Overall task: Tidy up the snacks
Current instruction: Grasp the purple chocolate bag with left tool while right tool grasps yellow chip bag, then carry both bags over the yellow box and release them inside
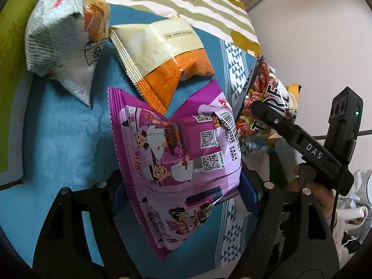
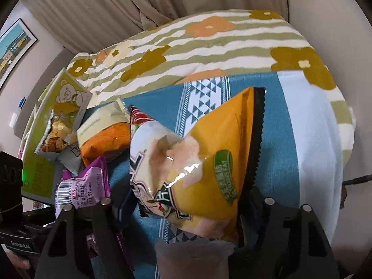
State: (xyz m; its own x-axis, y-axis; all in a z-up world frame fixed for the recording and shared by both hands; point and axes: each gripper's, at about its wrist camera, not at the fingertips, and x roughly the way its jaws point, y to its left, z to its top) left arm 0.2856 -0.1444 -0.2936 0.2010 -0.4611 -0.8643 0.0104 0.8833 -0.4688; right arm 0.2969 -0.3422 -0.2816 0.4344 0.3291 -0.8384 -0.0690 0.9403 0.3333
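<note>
My left gripper (image 1: 183,193) is shut on a purple snack bag (image 1: 176,153) and holds it above the blue blanket (image 1: 60,130). My right gripper (image 2: 186,207) is shut on a yellow snack bag (image 2: 197,160) with a black serrated edge; that bag and the right gripper (image 1: 267,114) also show at the right of the left wrist view. An orange-and-cream bag (image 1: 162,58) and a grey speckled bag (image 1: 62,41) lie on the blanket beyond the purple bag. The purple bag (image 2: 81,183) shows at lower left in the right wrist view.
A green box with a bear print (image 2: 41,125) lies at the left edge of the blanket. A striped floral quilt (image 2: 209,44) covers the bed behind. A wall (image 1: 313,34) is at the right, curtains (image 2: 116,4) at the back.
</note>
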